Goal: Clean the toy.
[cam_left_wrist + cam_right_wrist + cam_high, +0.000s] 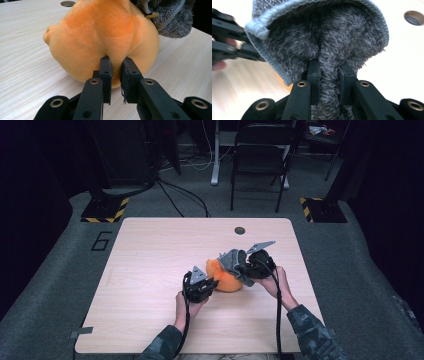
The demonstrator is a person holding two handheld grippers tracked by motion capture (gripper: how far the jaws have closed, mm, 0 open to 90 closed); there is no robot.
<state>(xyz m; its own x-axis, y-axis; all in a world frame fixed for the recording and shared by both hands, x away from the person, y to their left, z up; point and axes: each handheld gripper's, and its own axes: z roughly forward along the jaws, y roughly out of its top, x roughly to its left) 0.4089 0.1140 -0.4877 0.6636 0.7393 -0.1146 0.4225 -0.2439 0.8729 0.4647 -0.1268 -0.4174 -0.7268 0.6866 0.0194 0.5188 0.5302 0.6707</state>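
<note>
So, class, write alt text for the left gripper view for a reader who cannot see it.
The left tongs pinch a fold of an orange plush toy that rests on a pale wooden table. A grey fuzzy cloth lies over the toy's upper right side.

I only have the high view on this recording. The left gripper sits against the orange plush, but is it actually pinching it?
Observer: Yes. In the left gripper view the left gripper is shut on a fold of the orange plush.
Operator: And the right one?
Observer: The right gripper is shut on the grey fuzzy cloth, with a bunch of its fleecy inner side between the jaws.
Operator: Does the cloth have a finished edge?
Observer: Yes, a stitched light grey hem runs round its opening.
</note>
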